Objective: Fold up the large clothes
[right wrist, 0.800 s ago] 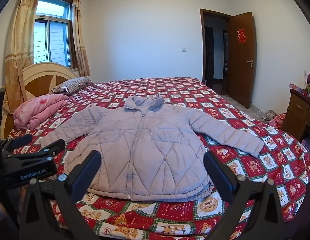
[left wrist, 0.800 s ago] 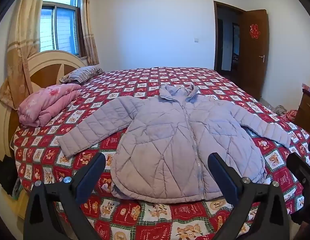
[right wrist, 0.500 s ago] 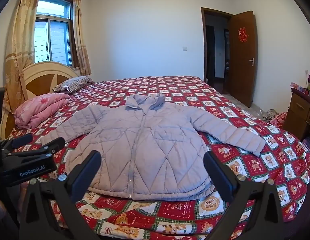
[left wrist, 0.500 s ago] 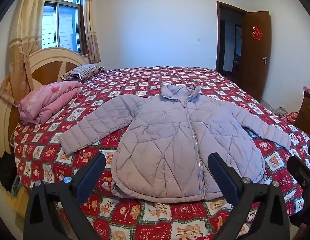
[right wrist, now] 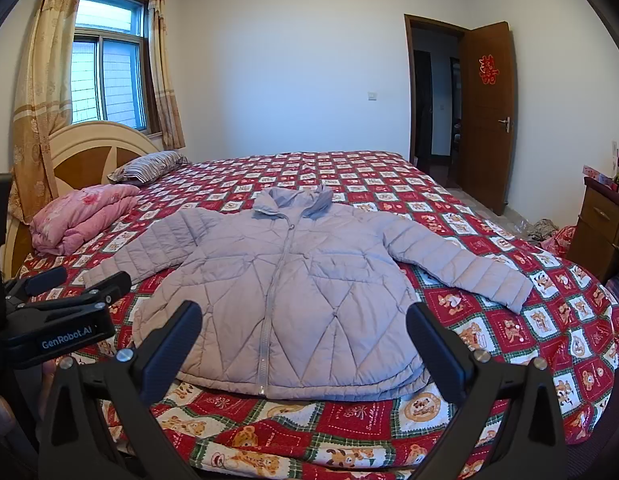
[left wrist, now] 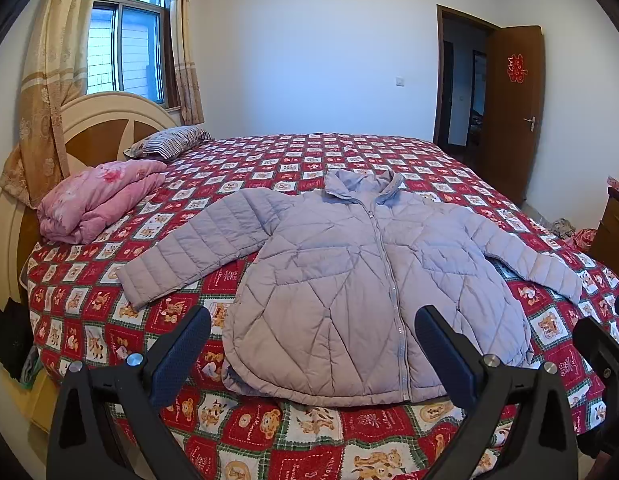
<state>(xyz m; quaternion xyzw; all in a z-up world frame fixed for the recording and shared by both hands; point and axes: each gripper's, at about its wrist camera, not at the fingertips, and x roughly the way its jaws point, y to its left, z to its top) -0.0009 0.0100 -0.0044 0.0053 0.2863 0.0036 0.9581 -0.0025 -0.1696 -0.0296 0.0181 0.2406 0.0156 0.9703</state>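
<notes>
Lilac quilted puffer jacket (left wrist: 349, 276) flat, zipped, sleeves spread, hem along bed's (left wrist: 269, 432) near edge; far half of bed open; left hand-held gripper (left wrist: 309, 356) and right hand-held gripper (right wrist: 305, 350) both spread wide, empty, hovering off near edge

Both grippers are matte black plastic; the left gripper (left wrist: 311, 344) has dark blue textured pads and silver screws; the right gripper (right wrist: 305, 340) matches; white "GenRobot.AI" lettering marks the left body

Jacket (left wrist: 361, 280) on bed (left wrist: 309, 436)
</notes>
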